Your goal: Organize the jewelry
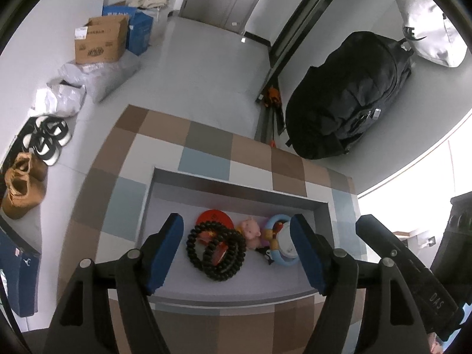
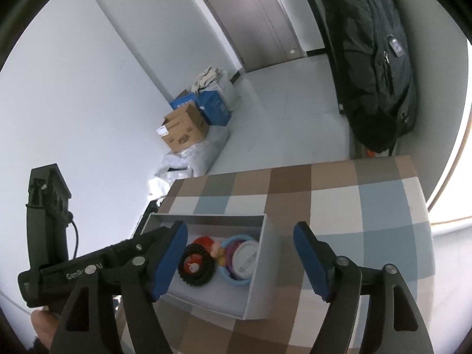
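While the black bead bracelet lies flat in the grey open box, its string is coiled into overlapping loops, so that the coil's longer axis runs slantwise across the box floor from upper left to lower right in the left wrist view. It rests partly on a red round piece. Just beside it, toward the right of that view, sit a small pink pig figure and a light blue ring with a white round piece inside; whether these touch the beads I cannot tell for certain.

The left gripper hovers over the box with its blue-padded fingers well apart; the bracelet shows in the gap but neither pad presses on it. The right gripper likewise has its fingers spread wide with nothing clamped, its left pad over the box and its right pad over the bare cloth.

The box, long side across the left wrist view, sits on a checked tablecloth of brown, blue and white squares. Beyond lie a black backpack, cardboard boxes and shoes along a white wall.
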`<control>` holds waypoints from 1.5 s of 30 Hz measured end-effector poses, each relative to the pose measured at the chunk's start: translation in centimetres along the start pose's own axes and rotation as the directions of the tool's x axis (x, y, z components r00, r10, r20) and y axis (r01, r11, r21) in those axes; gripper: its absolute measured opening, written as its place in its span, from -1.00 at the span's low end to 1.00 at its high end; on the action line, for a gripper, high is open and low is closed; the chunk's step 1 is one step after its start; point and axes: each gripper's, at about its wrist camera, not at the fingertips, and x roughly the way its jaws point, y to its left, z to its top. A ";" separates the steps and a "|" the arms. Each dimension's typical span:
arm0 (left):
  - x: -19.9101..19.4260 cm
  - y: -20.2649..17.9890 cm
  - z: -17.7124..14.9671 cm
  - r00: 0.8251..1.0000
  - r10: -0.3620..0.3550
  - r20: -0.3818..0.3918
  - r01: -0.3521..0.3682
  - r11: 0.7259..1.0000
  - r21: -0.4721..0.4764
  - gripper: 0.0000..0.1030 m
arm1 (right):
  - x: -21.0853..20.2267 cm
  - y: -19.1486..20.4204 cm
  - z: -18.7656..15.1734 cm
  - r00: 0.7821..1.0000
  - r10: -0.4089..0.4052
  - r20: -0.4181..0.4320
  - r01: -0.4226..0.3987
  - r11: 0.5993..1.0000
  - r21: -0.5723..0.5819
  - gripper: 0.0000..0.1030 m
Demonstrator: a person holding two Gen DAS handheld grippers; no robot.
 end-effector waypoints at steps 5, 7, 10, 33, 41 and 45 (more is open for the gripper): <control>-0.4 -0.2 -0.1 1.000 0.021 0.020 -0.021 1.000 0.021 0.41 | -0.1 0.3 -0.2 1.000 -0.003 0.003 0.003 1.000 -0.024 0.53; -0.7 -0.3 -0.2 0.999 0.029 0.028 -0.030 0.999 0.023 0.43 | -0.3 0.5 -0.3 1.000 -0.003 0.002 0.003 1.000 -0.030 0.55; -1.2 -0.3 -0.3 0.998 0.042 0.049 -0.044 0.999 0.027 0.46 | -0.4 0.6 -0.5 1.000 -0.002 0.005 0.002 0.999 -0.044 0.60; -6.4 -1.9 -3.9 0.956 0.137 0.260 -0.176 0.975 0.134 0.60 | -5.8 2.5 -3.7 0.992 -0.023 0.124 0.045 0.984 -0.173 1.00; -7.5 -2.1 -5.5 0.947 0.153 0.282 -0.194 0.973 0.124 0.62 | -7.4 3.5 -5.7 0.990 -0.038 0.135 0.067 0.974 -0.216 1.00; -7.8 -2.4 -6.2 0.945 0.151 0.290 -0.196 0.971 0.134 0.65 | -7.9 3.7 -6.2 0.989 -0.045 0.138 0.075 0.973 -0.219 1.00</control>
